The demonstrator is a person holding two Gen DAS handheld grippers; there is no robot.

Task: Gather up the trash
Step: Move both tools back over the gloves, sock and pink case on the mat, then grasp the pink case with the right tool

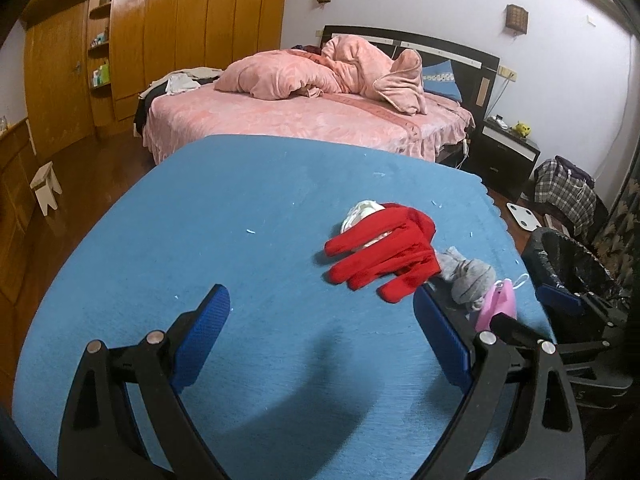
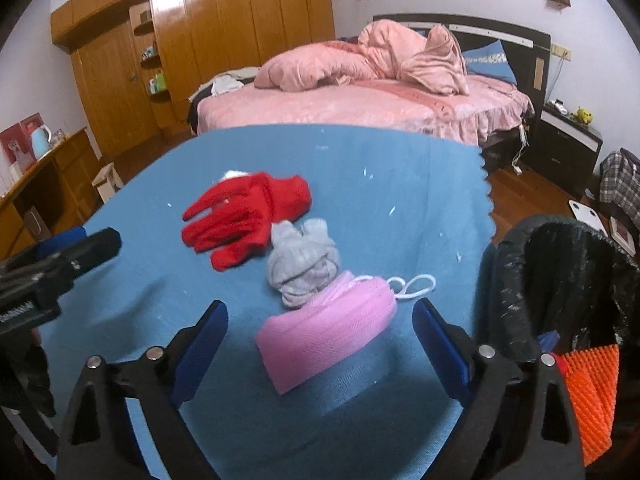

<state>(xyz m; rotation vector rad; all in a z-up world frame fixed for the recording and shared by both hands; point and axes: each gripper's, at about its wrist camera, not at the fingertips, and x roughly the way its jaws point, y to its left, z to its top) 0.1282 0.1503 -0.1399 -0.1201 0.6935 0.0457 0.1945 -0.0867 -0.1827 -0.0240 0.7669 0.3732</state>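
On the blue tablecloth lie a red glove, a crumpled white wad partly under it, a balled grey cloth and a pink face mask. My left gripper hovers open over bare cloth, just short of the glove. In the right wrist view the pink face mask lies between the fingers of my open right gripper; the pads stand clear of it. Behind it sit the grey cloth and the red glove.
A bin lined with a black bag stands off the table's right edge. Beyond the table are a pink bed, a wooden wardrobe, a white stool and a nightstand. The left gripper shows at left.
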